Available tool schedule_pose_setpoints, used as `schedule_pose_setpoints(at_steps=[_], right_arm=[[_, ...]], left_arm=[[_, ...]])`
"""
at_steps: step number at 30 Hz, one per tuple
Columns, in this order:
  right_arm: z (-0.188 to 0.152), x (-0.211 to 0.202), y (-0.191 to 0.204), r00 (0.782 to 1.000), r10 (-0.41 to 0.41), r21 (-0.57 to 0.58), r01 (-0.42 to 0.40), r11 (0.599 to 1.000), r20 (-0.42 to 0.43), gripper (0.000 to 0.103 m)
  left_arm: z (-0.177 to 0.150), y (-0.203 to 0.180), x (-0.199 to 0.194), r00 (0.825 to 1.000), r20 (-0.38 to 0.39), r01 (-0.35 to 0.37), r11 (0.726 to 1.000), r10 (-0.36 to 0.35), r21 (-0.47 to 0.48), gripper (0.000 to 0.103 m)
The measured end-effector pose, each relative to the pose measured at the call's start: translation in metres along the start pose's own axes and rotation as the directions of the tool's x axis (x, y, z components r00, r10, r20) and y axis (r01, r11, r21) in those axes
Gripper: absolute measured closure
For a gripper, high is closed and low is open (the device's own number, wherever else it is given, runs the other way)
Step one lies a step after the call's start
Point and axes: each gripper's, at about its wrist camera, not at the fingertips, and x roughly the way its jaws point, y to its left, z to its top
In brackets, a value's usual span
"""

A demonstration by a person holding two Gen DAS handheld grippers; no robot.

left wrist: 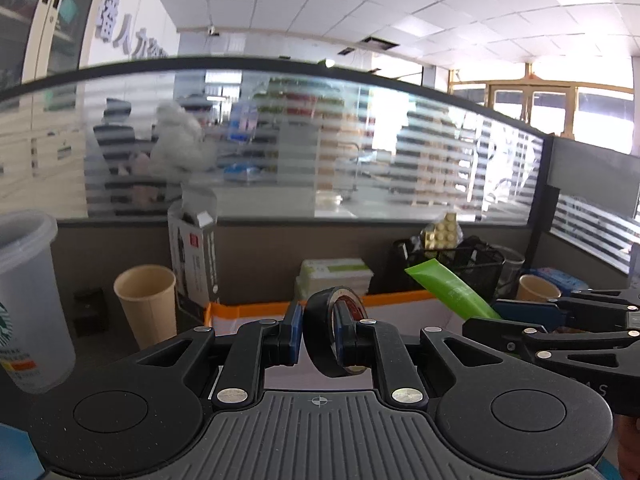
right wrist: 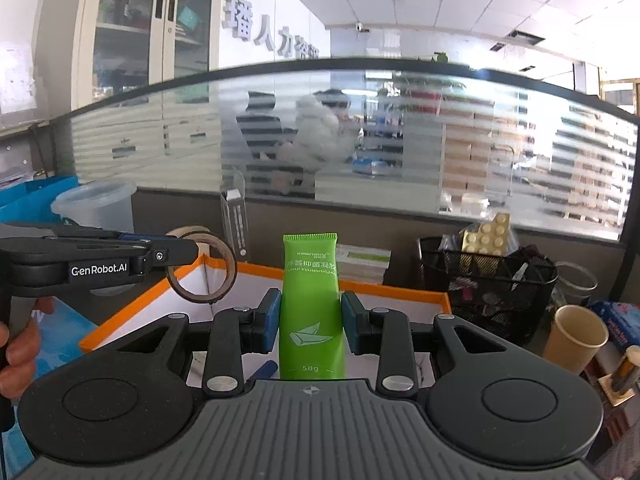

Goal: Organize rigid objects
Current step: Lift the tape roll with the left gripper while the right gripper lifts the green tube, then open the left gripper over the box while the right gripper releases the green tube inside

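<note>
My left gripper [left wrist: 318, 326] is shut on a black tape roll [left wrist: 324, 336], one finger through its hole, holding it upright above an orange-rimmed white box [left wrist: 400, 300]. In the right wrist view the left gripper [right wrist: 176, 256] and the tape roll [right wrist: 208, 268] show at the left above the box [right wrist: 132, 312]. My right gripper [right wrist: 310, 322] is shut on a green tube [right wrist: 311, 304] held upright over the box. In the left wrist view the right gripper [left wrist: 520, 316] and the tube [left wrist: 452, 290] show at the right.
A black mesh basket [right wrist: 488, 280] full of items stands behind the box on the right. Paper cups [left wrist: 146, 300] [right wrist: 576, 338], a clear plastic cup [left wrist: 28, 300], an upright carton [left wrist: 194, 260] and stacked books [left wrist: 336, 276] stand around. A glass partition closes the back.
</note>
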Motion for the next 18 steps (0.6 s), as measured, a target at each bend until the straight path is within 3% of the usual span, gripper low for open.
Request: schedule_pose_setpoints(at_steps=[16, 18], right_arm=[[-0.018, 0.053, 0.014, 0.99, 0.023, -0.037, -0.029, 0.999, -0.137, 0.073], [-0.019, 0.056, 0.016, 0.989, 0.024, -0.042, -0.03, 0.999, -0.145, 0.078]], left_arm=[[-0.023, 0.012, 0.033, 0.995, -0.099, -0.005, 1.0, 0.002, -0.029, 0.089], [-0.025, 0.013, 0.036, 0.994, -0.109, -0.006, 1.0, 0.003, -0.03, 0.089]])
